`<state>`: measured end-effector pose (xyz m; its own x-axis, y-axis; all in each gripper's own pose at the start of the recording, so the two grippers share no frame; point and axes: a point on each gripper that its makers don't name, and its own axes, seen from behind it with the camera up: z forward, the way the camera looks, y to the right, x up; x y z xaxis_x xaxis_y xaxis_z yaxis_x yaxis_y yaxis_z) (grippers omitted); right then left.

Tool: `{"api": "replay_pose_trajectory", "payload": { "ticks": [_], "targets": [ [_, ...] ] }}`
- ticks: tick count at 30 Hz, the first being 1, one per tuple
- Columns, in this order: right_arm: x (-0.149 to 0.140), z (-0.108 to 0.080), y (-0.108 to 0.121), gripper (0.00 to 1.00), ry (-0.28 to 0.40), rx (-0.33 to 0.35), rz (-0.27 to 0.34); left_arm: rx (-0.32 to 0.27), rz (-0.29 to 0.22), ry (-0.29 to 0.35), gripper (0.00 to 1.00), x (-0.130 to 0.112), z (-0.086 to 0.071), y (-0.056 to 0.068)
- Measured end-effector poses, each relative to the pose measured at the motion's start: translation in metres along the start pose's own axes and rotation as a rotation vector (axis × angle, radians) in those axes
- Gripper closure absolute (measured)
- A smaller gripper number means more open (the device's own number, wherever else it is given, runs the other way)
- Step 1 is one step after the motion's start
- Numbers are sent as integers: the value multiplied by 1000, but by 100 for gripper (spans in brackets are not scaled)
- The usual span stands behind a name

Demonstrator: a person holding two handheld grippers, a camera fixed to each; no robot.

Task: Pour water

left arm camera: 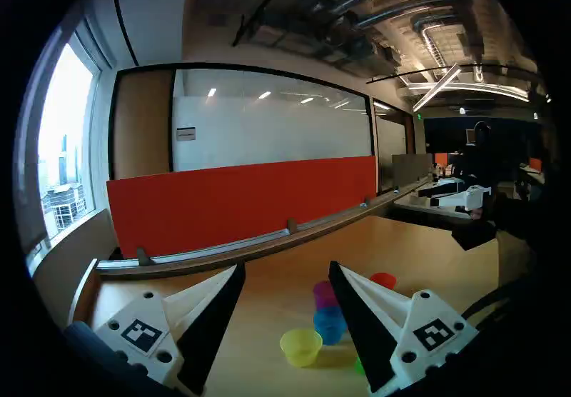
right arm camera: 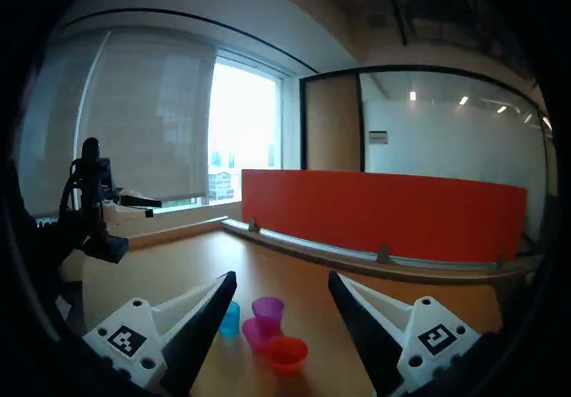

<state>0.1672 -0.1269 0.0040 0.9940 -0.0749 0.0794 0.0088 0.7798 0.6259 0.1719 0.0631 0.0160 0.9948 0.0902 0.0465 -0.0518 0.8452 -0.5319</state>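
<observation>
Illegibly small wall sign (left arm camera: pixel 185 133), marker tags (left arm camera: pixel 140 334) on fingers (left arm camera: pixel 214 311), coloured cups (left arm camera: pixel 330 323)

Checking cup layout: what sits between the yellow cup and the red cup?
Left gripper view: the blue cup stands between yellow cup and red cup.

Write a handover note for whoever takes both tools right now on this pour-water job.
Left tool: open, empty, held above the table.
Right tool: open, empty, also above the table.
Cups stand upright in a cluster ahead of both: yellow cup, blue cup, purple cup, red cup.
Done: nothing gripped; whether any cup holds water cannot be told.
Left: probably grasp one cup and pour into another.
</observation>
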Motion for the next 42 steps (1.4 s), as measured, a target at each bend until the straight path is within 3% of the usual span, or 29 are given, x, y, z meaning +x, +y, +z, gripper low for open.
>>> {"api": "replay_pose_trajectory", "payload": {
  "ticks": [14,23,35,42],
  "targets": [
    [-11,6,-15,0,-62,81,-59,-139,10,-67,14,-30,2,30],
    [-19,4,-23,0,-97,132,-74,-209,51,-111,14,-50,-1,46],
    [-28,2,-26,0,-130,162,-94,-228,62,-153,14,-60,-3,45],
    [-39,-1,-39,0,-170,219,-108,-270,85,-194,14,-71,-6,52]
  ]
}}
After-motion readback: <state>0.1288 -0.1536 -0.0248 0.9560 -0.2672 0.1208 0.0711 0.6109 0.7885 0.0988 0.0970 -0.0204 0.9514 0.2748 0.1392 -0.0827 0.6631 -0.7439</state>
